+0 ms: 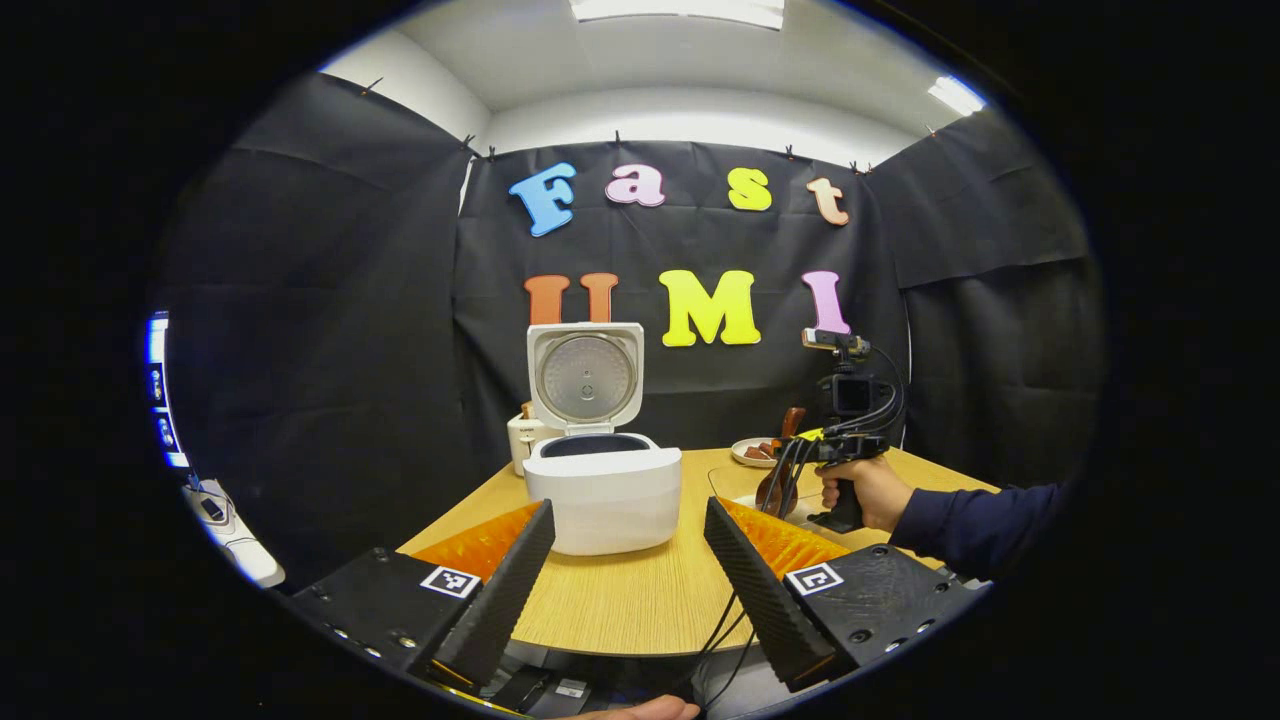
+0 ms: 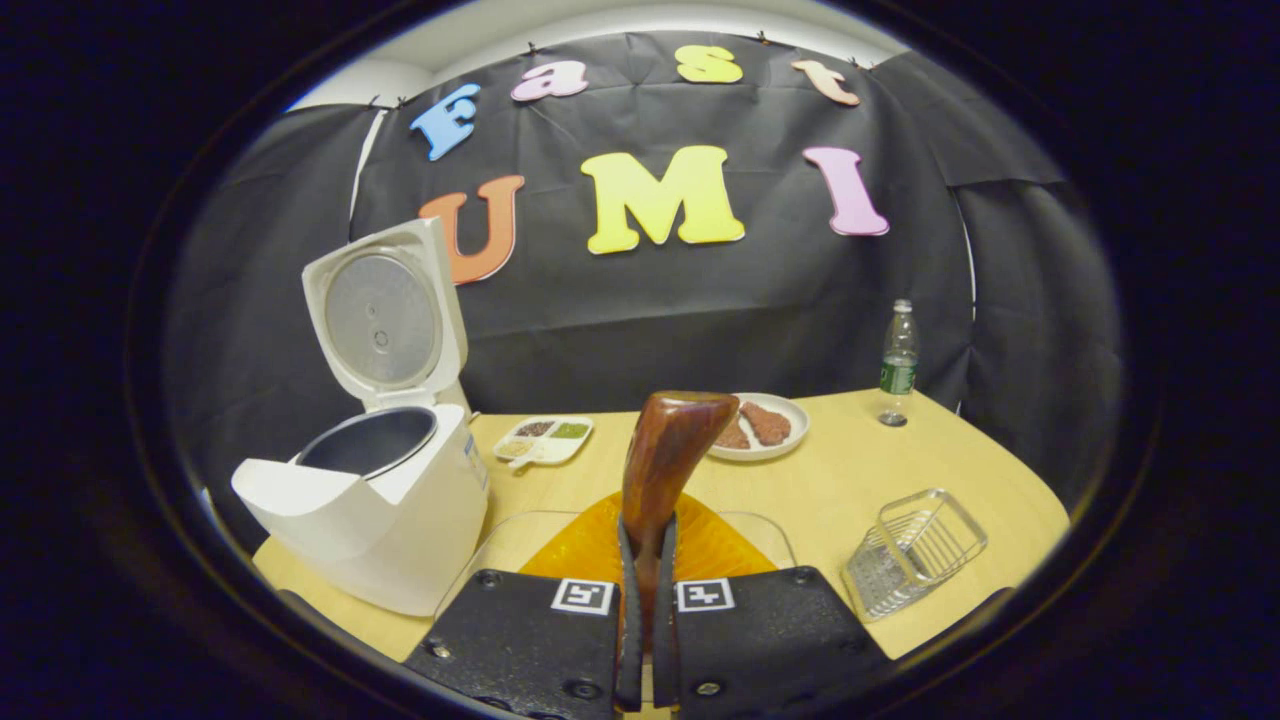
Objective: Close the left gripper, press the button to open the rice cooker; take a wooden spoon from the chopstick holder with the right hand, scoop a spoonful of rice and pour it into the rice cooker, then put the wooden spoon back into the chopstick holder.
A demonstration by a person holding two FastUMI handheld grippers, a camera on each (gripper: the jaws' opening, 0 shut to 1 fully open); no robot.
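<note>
The white rice cooker [image 1: 603, 495] stands on the wooden table with its lid [image 1: 585, 376] up and its dark inner pot showing. My left gripper [image 1: 628, 508] is open, its fingers spread wide on either side of the cooker and short of it. A white chopstick holder [image 1: 522, 436] stands behind the cooker's left side. In the right gripper view, my right gripper [image 2: 647, 530] is shut on the handle of the brown wooden spoon [image 2: 672, 450], whose broad end points up and away. The open cooker [image 2: 375, 500] is to its left. Whether rice lies in the spoon is hidden.
A hand and dark sleeve [image 1: 880, 492] hold the right gripper [image 1: 805, 455] above a clear glass bowl [image 2: 510, 550]. On the table [image 2: 840, 480] are a plate of meat [image 2: 762, 426], a small divided tray [image 2: 545, 440], a water bottle [image 2: 898, 365] and a clear rack [image 2: 912, 550].
</note>
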